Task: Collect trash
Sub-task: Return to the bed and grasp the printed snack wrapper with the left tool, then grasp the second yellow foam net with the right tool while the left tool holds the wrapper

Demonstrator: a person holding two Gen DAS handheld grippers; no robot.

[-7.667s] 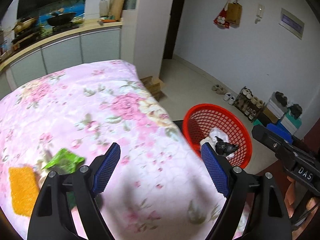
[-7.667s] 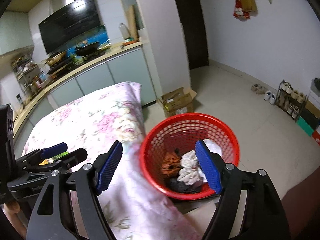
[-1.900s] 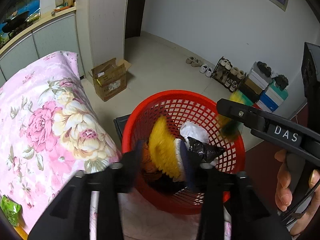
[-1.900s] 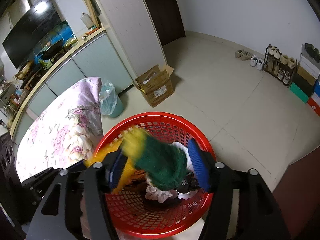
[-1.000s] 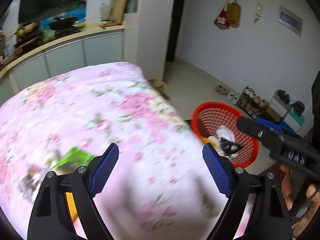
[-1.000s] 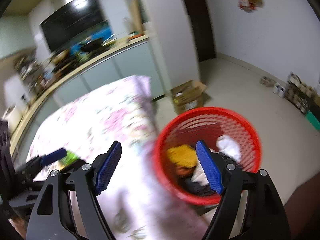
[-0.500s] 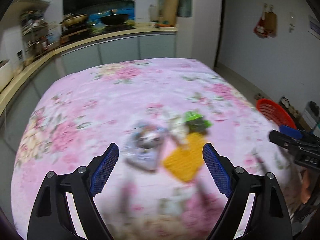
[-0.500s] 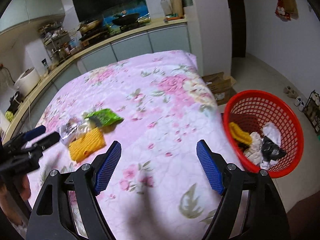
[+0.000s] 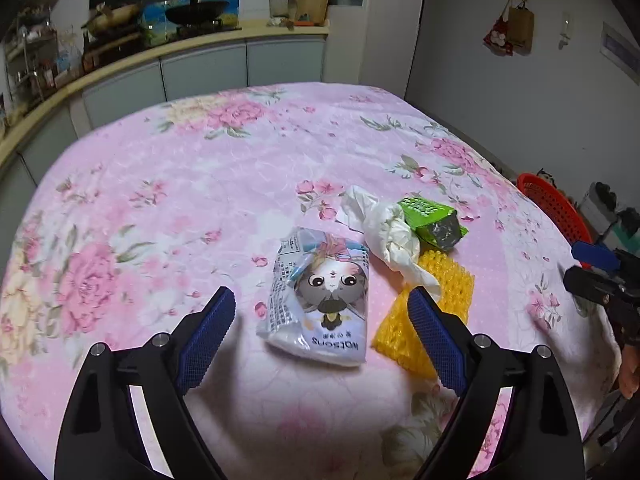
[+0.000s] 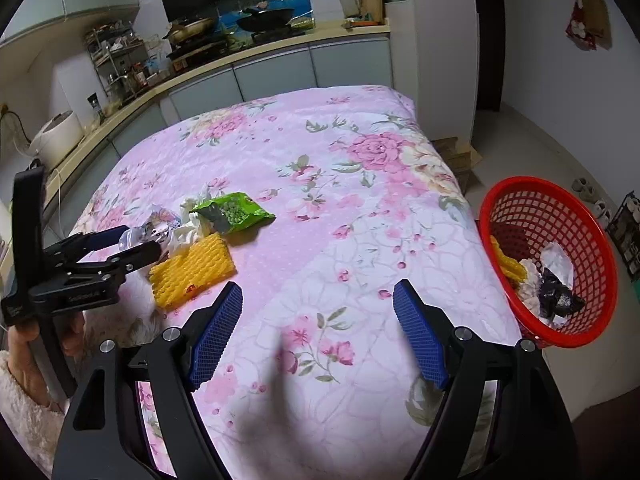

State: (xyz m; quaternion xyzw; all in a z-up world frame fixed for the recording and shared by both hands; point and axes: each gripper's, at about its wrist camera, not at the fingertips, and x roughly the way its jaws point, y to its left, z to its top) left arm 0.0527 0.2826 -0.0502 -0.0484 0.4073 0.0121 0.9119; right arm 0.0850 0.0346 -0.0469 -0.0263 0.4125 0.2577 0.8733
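Observation:
Trash lies on the pink floral cloth (image 9: 200,184): a white Watsons packet (image 9: 320,296) with a cartoon face, a crumpled white tissue (image 9: 384,232), a green snack bag (image 9: 432,220) and a yellow foam net (image 9: 436,308). My left gripper (image 9: 320,332) is open and empty, just short of the packet. My right gripper (image 10: 318,332) is open and empty over bare cloth, right of the yellow net (image 10: 192,272) and green bag (image 10: 230,212). The red basket (image 10: 548,208) stands off the table's right edge and holds trash.
A kitchen counter (image 10: 240,60) with pans runs behind the table. A cardboard box (image 10: 460,156) lies on the floor past the far corner. A shoe rack (image 10: 628,232) stands by the right wall. The table (image 10: 440,248) drops off just left of the basket.
Both grippers dropped a yellow net and a green item into the basket, then swung back over the table. The left now faces the packet; both are open and empty.

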